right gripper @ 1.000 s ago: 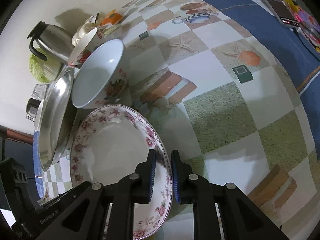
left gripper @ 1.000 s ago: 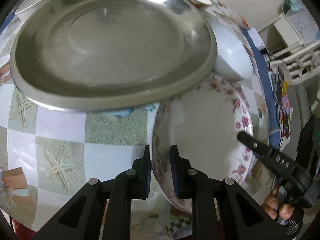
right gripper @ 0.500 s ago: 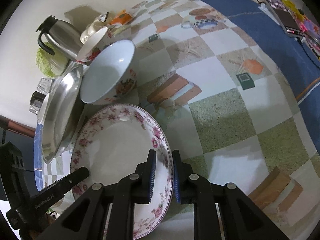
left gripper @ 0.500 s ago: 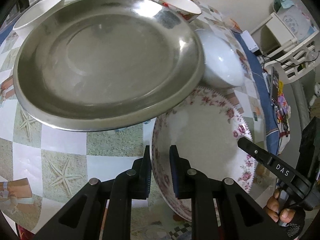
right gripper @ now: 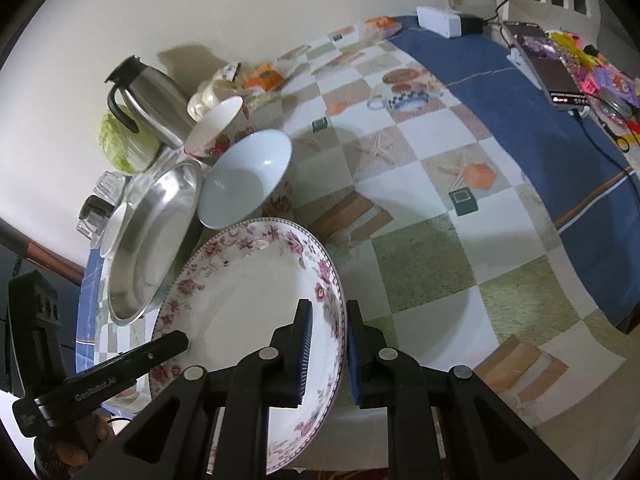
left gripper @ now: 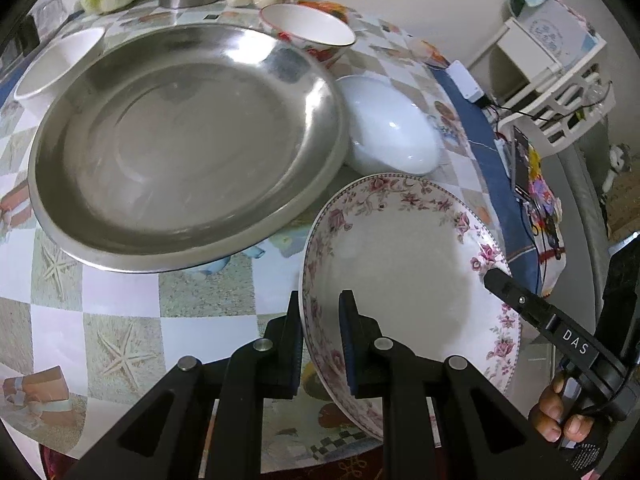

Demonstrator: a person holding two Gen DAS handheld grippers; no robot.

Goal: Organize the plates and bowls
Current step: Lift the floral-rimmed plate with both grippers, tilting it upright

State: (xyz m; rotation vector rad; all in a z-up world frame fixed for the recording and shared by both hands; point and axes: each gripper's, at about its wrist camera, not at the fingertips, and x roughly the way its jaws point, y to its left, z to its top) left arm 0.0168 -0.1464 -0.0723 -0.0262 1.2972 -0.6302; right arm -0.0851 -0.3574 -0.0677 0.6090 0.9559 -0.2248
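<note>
Floral plate (left gripper: pixel 404 264) at lower centre, rim clamped by both left gripper (left gripper: pixel 320 344) and right gripper (right gripper: pixel 326 350) (jaws narrowed onto it).

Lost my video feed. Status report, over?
Left gripper and right gripper both clamp the floral plate rim. Steel tray and white bowl close ahead.

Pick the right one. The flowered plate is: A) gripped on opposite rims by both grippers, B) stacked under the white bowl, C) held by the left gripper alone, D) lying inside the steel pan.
A: the left gripper and the right gripper each pinch a rim of the flowered plate.
</note>
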